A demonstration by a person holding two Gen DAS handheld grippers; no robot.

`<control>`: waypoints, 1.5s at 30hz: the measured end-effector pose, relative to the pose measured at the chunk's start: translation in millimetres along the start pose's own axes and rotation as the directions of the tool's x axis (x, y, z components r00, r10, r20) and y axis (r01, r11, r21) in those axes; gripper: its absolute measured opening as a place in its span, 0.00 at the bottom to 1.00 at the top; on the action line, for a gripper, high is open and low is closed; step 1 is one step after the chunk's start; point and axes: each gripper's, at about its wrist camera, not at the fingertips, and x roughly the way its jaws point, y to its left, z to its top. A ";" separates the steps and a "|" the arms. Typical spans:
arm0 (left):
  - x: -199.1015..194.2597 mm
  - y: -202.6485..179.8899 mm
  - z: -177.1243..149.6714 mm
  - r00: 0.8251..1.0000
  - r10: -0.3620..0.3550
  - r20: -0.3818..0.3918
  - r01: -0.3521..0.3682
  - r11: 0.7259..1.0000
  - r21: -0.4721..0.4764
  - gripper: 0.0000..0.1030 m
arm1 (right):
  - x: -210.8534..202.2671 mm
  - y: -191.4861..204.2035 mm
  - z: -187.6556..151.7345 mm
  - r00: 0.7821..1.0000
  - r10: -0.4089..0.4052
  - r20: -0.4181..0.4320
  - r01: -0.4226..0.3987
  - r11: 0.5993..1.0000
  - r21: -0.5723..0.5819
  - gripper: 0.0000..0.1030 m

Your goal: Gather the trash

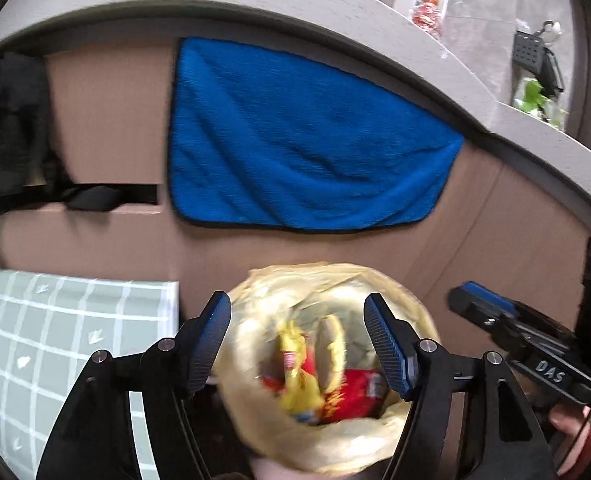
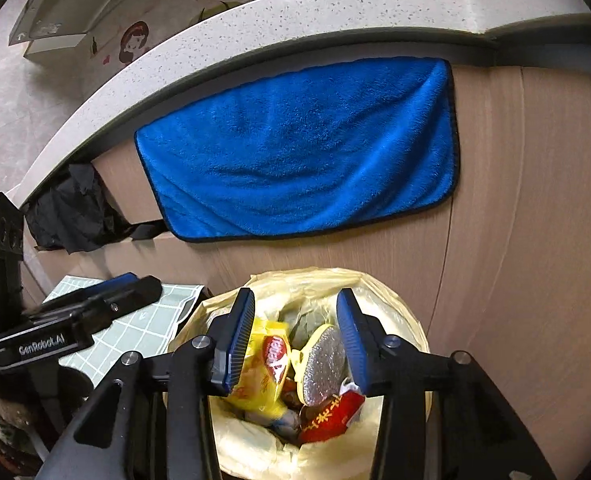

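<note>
Both grippers hang over the trash bin [image 2: 399, 312], which stands on the floor near the cabinet front, w/ a pale yellow liner bag [image 1: 255, 292].

Left gripper [image 1: 297, 338]: jaws spread wide, nothing pinched, pads clear of the bag rim as far as the blur lets me tell.

Right gripper [image 2: 295, 334]: jaws apart, narrower than left, holding nothing. Inside the bin: yellow wrapper [image 2: 261, 376], silver-faced scrub pad [image 2: 325, 364] and red packet [image 2: 331, 418], all loose.

Far side: blue towel [image 2: 303, 152] hangs on the cabinet under the counter edge [image 2: 255, 20]. Left of the bin, a green checked mat [image 1: 55, 344].
</note>
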 end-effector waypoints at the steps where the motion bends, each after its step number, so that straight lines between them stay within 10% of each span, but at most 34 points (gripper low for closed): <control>1: -6.5 2.9 -2.3 1.000 0.015 0.001 -0.015 1.000 -0.005 0.67 | -3.5 1.0 -1.8 1.000 0.002 0.002 -0.002 1.000 0.006 0.39; 16: -180.3 -19.2 -96.8 0.968 0.228 0.104 -0.234 0.971 0.048 0.67 | -116.8 79.7 -69.2 0.992 0.127 0.017 -0.125 0.991 -0.055 0.46; 25: -264.8 -33.0 -161.0 0.909 0.387 0.157 -0.400 0.915 0.061 0.67 | -187.5 136.6 -132.7 0.995 0.085 0.054 -0.075 0.982 -0.176 0.46; 45: -328.1 -38.9 -188.6 0.881 0.408 0.241 -0.421 0.907 0.006 0.67 | -232.7 156.9 -167.5 0.989 0.086 0.123 -0.064 0.983 -0.175 0.46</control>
